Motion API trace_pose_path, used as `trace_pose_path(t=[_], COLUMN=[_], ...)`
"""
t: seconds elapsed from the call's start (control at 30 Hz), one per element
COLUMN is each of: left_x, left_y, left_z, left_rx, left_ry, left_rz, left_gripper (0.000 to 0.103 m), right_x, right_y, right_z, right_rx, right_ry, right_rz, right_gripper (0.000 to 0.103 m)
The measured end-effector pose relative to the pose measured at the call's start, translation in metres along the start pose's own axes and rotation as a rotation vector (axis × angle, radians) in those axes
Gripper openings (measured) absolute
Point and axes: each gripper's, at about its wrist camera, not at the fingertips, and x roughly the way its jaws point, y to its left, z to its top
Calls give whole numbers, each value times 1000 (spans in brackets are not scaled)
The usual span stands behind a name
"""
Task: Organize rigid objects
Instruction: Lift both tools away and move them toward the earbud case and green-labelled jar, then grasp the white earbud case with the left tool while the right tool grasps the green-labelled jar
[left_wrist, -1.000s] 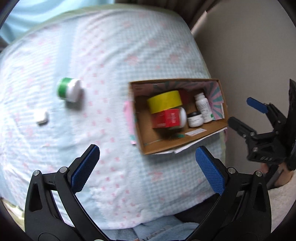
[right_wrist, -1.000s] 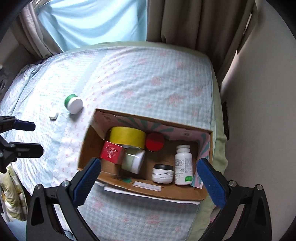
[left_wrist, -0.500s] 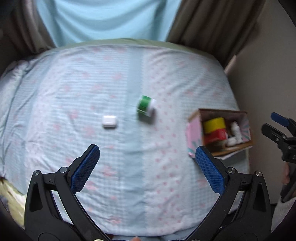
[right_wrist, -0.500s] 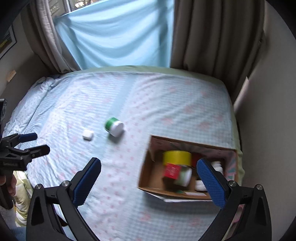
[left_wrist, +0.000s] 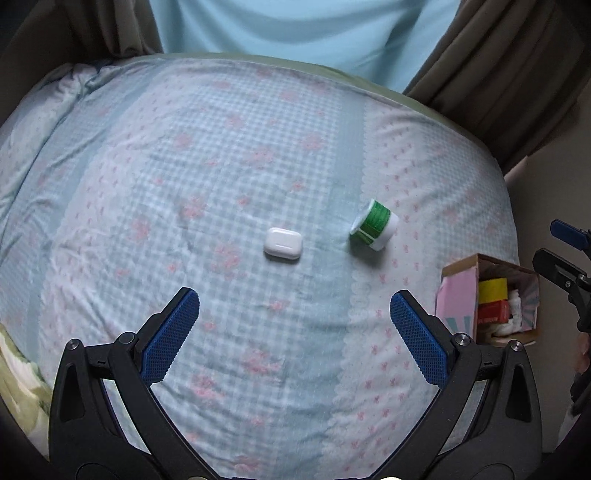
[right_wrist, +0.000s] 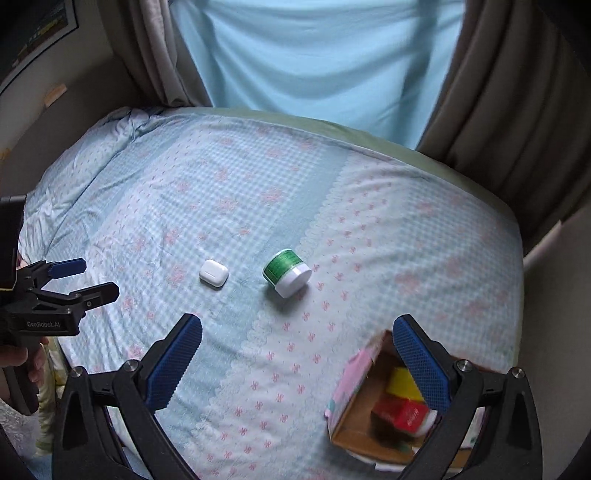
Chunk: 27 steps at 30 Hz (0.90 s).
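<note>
One earbud case (left_wrist: 283, 245), one jar (left_wrist: 374, 225), one box (left_wrist: 458, 300)

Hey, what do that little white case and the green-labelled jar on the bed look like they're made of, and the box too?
The white case looks like smooth glossy hard plastic, with rounded corners and a soft sheen. The jar, lying on its side, appears to be white plastic with a printed green label; glass can't be ruled out. The box is cardboard: brown raw inner walls, with a pink printed outside.
</note>
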Motion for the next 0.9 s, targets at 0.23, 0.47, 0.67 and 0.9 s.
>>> trace_pose_path(t=[0.23, 0.47, 0.67, 0.9], left_x=[110, 209, 249, 246], left_y=[9, 4, 3, -3], left_z=[-5, -4, 1, 3], left_rx=[-32, -17, 10, 58], left_ry=[-23, -7, -13, -69], left_rz=[61, 86, 102, 102], left_gripper=[102, 95, 92, 76], right_x=[108, 199, 245, 270], right_y=[13, 19, 18, 20], right_z=[11, 14, 21, 26], right_rx=[-212, -402, -450, -488], right_ry=[50, 131, 167, 198], right_rz=[3, 32, 59, 89], right_gripper=[103, 103, 103, 103])
